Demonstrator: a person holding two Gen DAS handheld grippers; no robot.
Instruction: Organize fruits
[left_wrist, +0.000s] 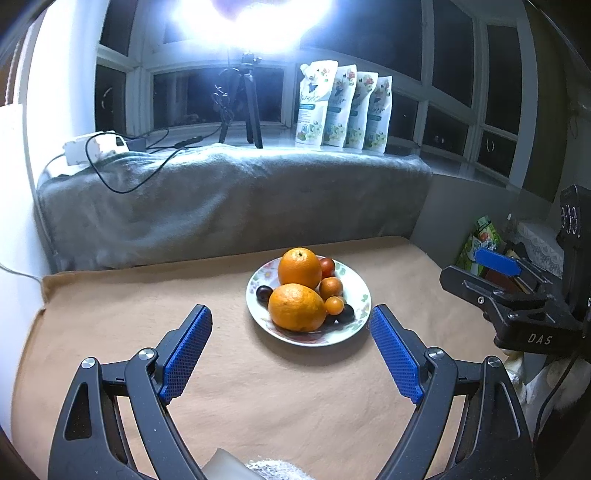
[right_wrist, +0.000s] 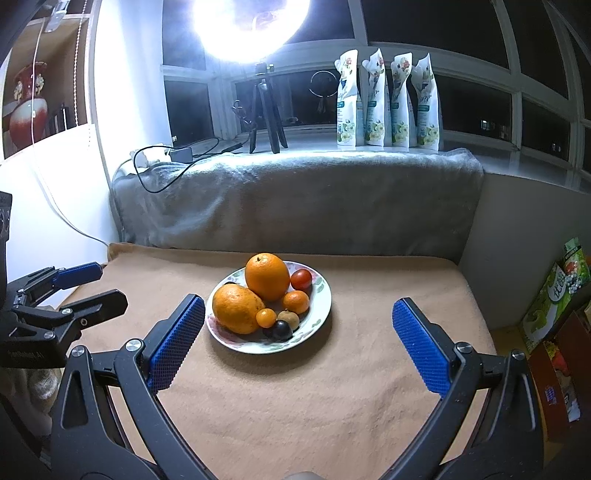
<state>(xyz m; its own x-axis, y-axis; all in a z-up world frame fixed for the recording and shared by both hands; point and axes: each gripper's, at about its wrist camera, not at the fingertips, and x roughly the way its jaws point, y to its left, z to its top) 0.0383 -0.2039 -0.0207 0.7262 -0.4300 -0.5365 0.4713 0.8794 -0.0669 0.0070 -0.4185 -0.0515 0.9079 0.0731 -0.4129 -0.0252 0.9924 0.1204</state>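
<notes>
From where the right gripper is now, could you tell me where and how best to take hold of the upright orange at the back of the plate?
Grip the upright orange across its widest middle, coming down from above. Its top half stands clear, while the second orange, the red tomato and small fruits crowd its lower sides on the plate. The right gripper looks wide enough.

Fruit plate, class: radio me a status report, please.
Left tool and right tool open, empty. Floral white plate holds two oranges and small fruits, on tan blanket. Nothing in the way.
</notes>
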